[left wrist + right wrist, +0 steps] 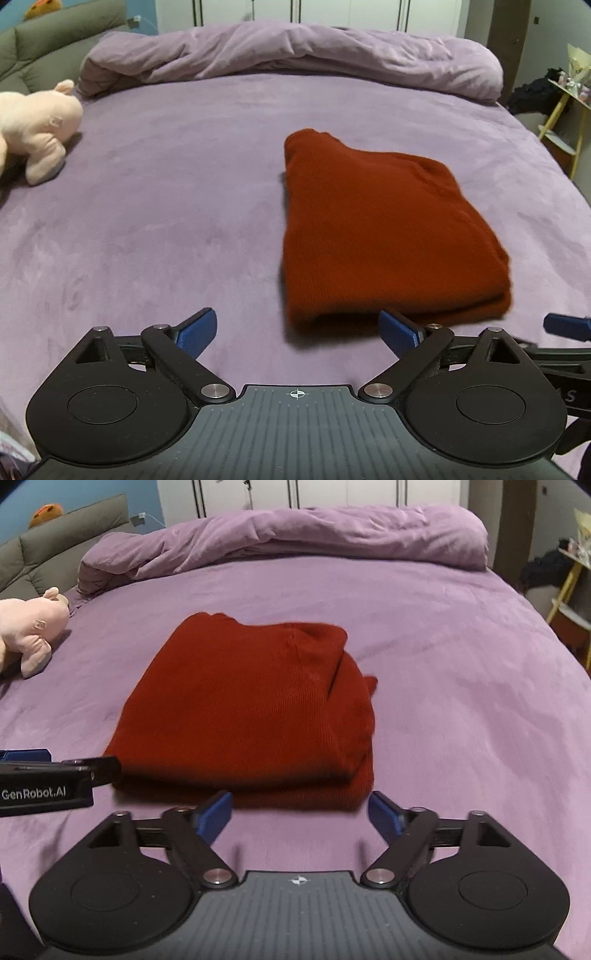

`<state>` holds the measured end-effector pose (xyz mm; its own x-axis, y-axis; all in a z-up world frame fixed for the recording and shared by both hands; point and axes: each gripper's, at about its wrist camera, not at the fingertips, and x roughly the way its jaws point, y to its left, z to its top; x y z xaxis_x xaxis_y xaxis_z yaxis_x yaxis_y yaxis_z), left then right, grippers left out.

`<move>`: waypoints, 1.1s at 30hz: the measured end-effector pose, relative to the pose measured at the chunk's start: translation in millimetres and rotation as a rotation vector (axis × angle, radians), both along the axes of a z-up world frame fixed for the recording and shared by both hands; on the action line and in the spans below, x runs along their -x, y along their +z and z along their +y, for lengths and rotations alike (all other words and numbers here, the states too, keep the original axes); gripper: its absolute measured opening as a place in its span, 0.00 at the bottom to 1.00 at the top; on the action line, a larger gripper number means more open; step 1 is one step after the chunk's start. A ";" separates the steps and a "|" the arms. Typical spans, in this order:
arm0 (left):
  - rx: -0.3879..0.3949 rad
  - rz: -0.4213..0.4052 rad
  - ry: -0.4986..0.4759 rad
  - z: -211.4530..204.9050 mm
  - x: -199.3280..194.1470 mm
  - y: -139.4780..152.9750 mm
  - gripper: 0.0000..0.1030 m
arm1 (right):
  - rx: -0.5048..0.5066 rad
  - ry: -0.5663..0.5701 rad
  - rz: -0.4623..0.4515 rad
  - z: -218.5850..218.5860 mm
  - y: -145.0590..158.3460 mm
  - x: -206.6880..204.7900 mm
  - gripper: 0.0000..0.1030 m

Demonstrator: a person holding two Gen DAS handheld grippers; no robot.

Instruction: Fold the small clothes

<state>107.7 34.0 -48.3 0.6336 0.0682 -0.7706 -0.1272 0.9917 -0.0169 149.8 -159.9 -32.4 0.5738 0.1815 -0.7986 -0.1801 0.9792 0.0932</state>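
The left claw [297,334] is standing wide, its blue pads [197,332] spread far apart and gripping nothing; the folded rust-red knit sweater [384,229] is lying on the purple bedsheet [166,206] just ahead of it and off toward its right finger, the near folded edge sitting close in front of that finger without touching it. The right claw [299,814] is also gaping wide and empty, its blue fingertips [216,814] hovering just short of the sweater's [251,705] near edge; from here the garment is lying straight ahead, stacked in layers, with a small flap sticking out on its far right side. The left gripper's black body (lettered "GenRobot.AI") is showing at the right claw's left, beside the sweater's near-left corner. Far beyond both claws a rumpled purple duvet [295,55] is lying bunched across the bed; a pink plush pig [33,129] is resting well to the left, against a grey-green headboard [44,40]; a yellow-framed shelf [569,110] is standing off to the far right.
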 end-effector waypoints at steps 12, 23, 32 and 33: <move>-0.110 0.056 0.058 -2.3 21.2 20.9 1.00 | 0.085 -0.029 0.086 8.3 27.8 18.8 0.96; -0.141 0.093 0.005 -12.5 19.2 27.8 1.00 | 0.120 -0.091 0.142 7.0 29.7 17.3 0.96; -0.128 0.122 0.025 -8.7 17.6 26.3 1.00 | 0.138 -0.088 0.154 8.8 29.3 15.8 0.96; -0.130 0.122 0.026 -9.0 17.4 26.6 1.00 | 0.140 -0.088 0.156 9.2 29.5 16.0 0.96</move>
<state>90.4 25.0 -21.7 0.5323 0.1870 -0.8256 -0.1461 0.9810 0.1280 133.8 -150.7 -2.9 0.4499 0.0171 -0.8929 -0.0872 0.9959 -0.0249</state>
